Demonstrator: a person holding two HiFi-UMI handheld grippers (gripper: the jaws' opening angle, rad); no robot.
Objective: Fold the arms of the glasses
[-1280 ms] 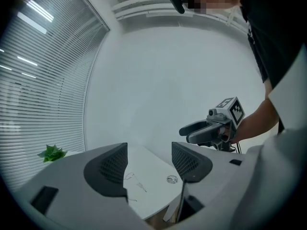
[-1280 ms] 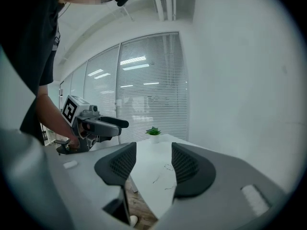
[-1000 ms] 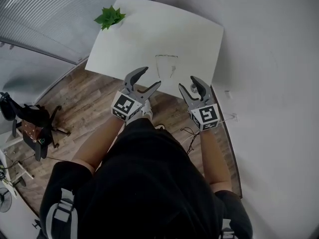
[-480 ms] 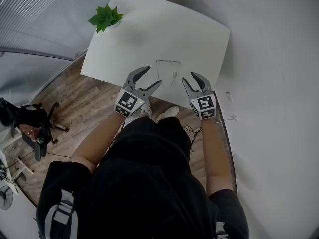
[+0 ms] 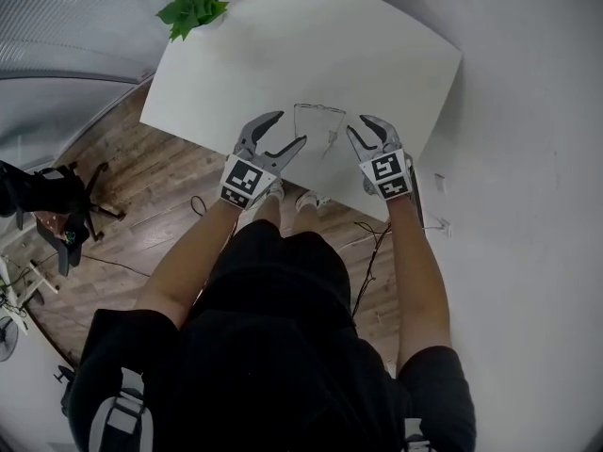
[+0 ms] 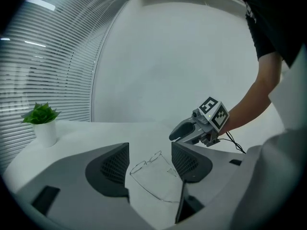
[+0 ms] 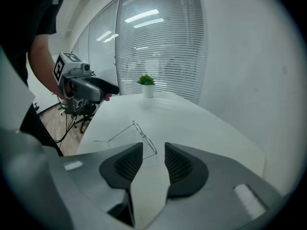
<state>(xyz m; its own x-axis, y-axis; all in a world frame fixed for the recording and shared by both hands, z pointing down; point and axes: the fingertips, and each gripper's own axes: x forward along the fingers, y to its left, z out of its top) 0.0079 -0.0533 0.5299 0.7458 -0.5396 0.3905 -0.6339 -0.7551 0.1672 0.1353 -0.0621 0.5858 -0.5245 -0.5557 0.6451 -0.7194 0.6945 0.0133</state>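
My left tongs (image 5: 287,130): wide apart, gripping nothing | my right tongs (image 5: 363,127): closing, clear of the glasses (image 5: 318,108) | glasses: arms spread, on white counter (image 5: 283,45)

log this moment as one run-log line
phase: approach | glasses: on table, arms unfolded | left gripper: open, empty | right gripper: fingers closing, nothing between them

The right gripper (image 7: 153,148), fingers (image 7: 125,166) closing empty, faces unfolded glasses (image 7: 144,137).
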